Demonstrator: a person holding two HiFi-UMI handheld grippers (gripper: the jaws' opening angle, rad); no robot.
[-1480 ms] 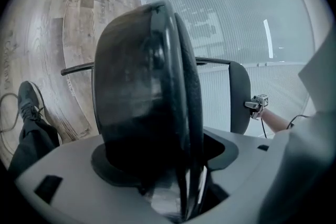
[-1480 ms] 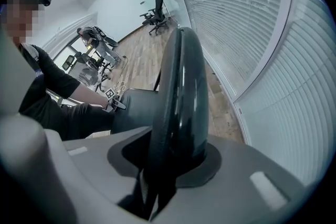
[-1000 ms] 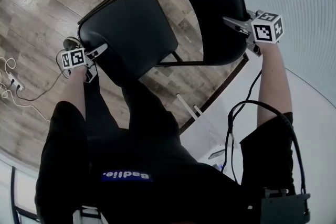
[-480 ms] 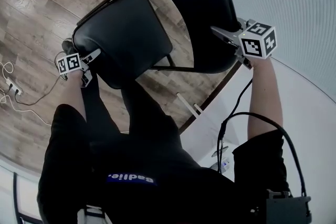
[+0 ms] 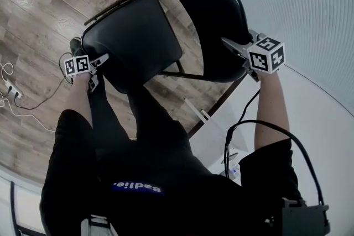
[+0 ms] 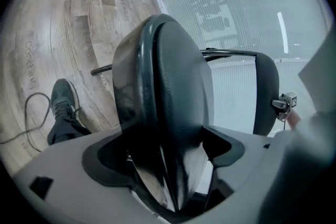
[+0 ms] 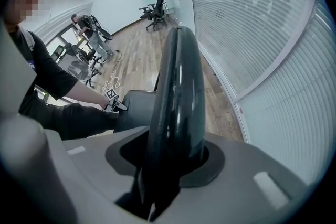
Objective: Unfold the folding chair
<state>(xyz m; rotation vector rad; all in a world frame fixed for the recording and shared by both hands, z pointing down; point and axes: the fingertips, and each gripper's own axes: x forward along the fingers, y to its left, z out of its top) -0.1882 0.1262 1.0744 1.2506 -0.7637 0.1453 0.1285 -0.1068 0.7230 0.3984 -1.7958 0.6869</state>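
The black folding chair stands on the wood floor with its padded seat (image 5: 133, 36) swung out from the curved backrest (image 5: 215, 25). My left gripper (image 5: 99, 66) is at the seat's near edge. In the left gripper view the seat (image 6: 173, 86) runs between the jaws with gaps on both sides, and my left gripper (image 6: 173, 165) is opening. My right gripper (image 5: 235, 50) straddles the backrest's near rim. In the right gripper view the backrest (image 7: 178, 92) fills my right gripper (image 7: 168, 176); these jaws are opening but still sit snug against it.
A slatted blind wall (image 5: 310, 8) runs close behind the chair on the right. A cable (image 5: 16, 91) lies on the floor at the left, and my shoe (image 6: 63, 107) is beside the seat. Office chairs (image 7: 155, 8) and a person (image 7: 86, 29) are far down the room.
My right gripper and the backrest have moved left and nearer to me in the head view. The left gripper stays at the seat's edge, slightly lower.
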